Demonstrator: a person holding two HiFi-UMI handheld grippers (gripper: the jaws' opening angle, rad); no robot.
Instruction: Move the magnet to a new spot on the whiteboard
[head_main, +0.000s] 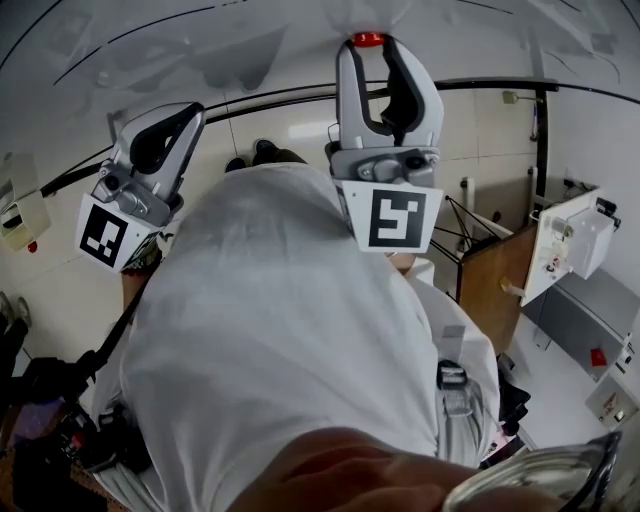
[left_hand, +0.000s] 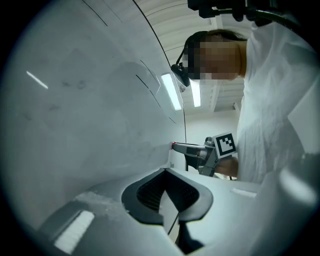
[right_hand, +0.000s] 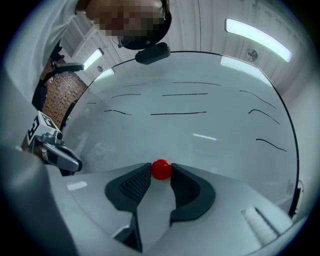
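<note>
Right tongs (right_hand: 161, 171) clenched on red magnet (right_hand: 161, 168), pinched at their tips against the whiteboard (right_hand: 200, 135) | left tongs (left_hand: 166, 172) closed on nothing, idle to the right tongs' left | progress: grasp looked done; shift to new spot and release likely pending

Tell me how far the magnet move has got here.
Done: the right claw is clamped on the red magnet, which sits at the whiteboard. In hand: that grip, with the magnet at the claw's tips. Still to do: setting it at a new spot and letting go. The left claw is shut and empty.
</note>
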